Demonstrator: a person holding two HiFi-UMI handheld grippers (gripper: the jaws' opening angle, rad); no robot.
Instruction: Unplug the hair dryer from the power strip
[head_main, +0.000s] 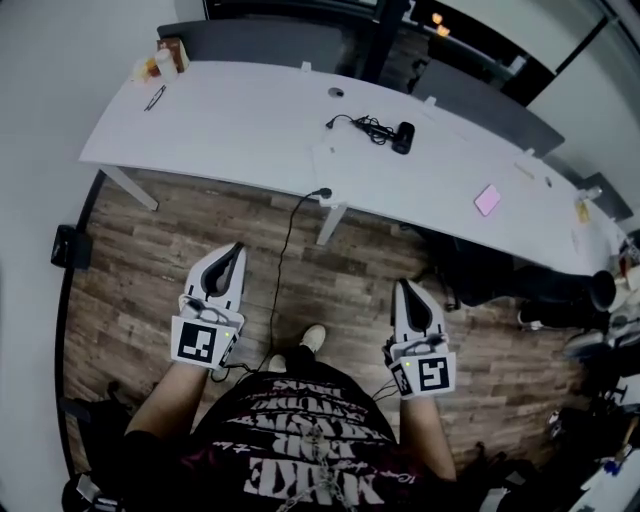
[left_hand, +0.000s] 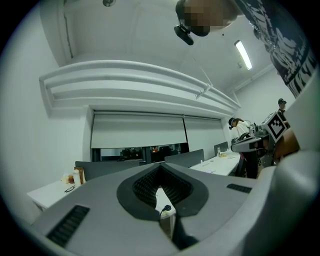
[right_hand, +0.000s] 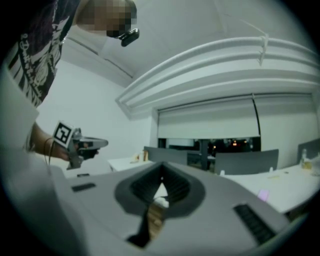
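White desk (head_main: 250, 120), hair dryer (head_main: 403, 138) lying lengthwise toward near edge, left claw (head_main: 237, 248), right claw (head_main: 402, 285) closed, empty.

Indoor light was even, dimmish; long white fluorescent ceiling tube (left_hand: 242, 54) was the visible source. Heavy fisheye bend and black vignette at all edges. Right gripper view was soft throughout, grey plastic right gripper (right_hand: 161, 172) blurred up close. Soft sheen on the long white table (head_main: 250, 120)
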